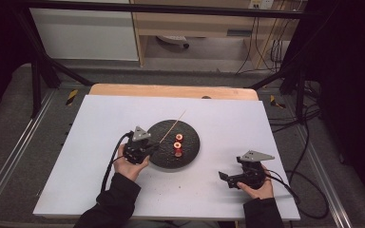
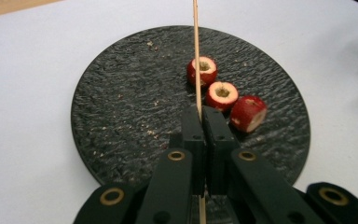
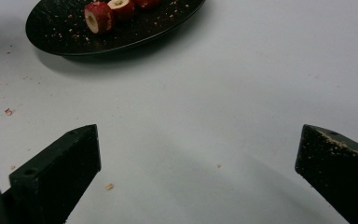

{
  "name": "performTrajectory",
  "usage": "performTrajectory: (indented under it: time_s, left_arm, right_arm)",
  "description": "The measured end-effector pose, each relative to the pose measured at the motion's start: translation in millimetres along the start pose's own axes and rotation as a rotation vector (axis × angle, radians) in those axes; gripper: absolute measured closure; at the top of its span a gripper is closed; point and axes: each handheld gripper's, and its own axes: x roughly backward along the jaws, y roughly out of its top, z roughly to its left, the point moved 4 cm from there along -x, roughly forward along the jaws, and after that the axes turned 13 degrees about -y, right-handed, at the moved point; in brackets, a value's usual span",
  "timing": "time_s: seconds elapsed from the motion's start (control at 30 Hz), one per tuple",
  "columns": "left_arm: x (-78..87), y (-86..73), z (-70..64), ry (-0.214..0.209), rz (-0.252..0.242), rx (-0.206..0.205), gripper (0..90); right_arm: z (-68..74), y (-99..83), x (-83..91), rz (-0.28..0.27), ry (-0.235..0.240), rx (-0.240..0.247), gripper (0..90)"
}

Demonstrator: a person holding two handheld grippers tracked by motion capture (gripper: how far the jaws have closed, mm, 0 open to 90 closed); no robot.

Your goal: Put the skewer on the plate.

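Looking down from the high view, the left gripper [image 1: 145, 146] sat at the left rim of the plate [image 1: 190, 152], which lay near the middle of the white board [image 1: 100, 142]. A skewer [image 1: 173, 126] ran from that gripper up over the plate and past its far rim. Red fruit pieces [image 1: 177, 145] lay near the plate's middle. The right gripper [image 1: 233, 178] hovered near the board's near right corner, well apart from the plate.

Seen from the left gripper view, the left gripper [image 2: 201, 122] had its jaws clenched on the skewer [image 2: 196, 56], which rose straight from between them over the plate [image 2: 121, 102]. Three cored fruit pieces [image 2: 222, 95] lay in a row just right of the skewer; the farthest one appeared to touch it.

From the right gripper view, the right gripper [image 3: 198, 149] had its jaws spread wide and released over bare board [image 3: 242, 70]. Crumbs [image 3: 108, 186] dotted the surface. The plate [image 3: 121, 39] lay toward the far left, with the fruit pieces [image 3: 100, 16] on it.
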Motion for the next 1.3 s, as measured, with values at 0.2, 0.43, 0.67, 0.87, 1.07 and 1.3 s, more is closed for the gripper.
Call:
performTrajectory:
  time_s: [0.2,0.43,0.67,0.87,1.07,1.3]
  left_arm:
    - [-21.7,-3.4,6.4,0.035,0.057,0.014,88.3]
    - [-35.2,-9.9,13.6,0.074,0.116,0.032,88.3]
    - [-40.1,-13.5,12.2,0.090,0.136,0.022,88.2]
    - [-39.1,-14.3,13.0,0.075,0.134,0.018,86.9]
    - [-26.9,-14.8,13.3,0.039,0.103,0.012,71.0]
    - [1.2,-19.1,14.8,-0.017,0.060,-0.052,46.3]
  right_arm:
    - [0.9,-1.1,-0.5,0.008,0.004,0.005,1.2]
    - [1.2,-1.0,-0.3,0.006,0.010,0.004,1.3]
    - [1.2,-0.8,0.0,0.007,0.008,0.000,1.3]
    - [1.0,-1.1,0.0,0.008,0.006,0.006,1.2]
    - [0.9,-1.0,0.0,0.010,0.005,0.004,1.0]
    - [0.3,-0.5,1.0,0.009,0.003,0.001,0.8]
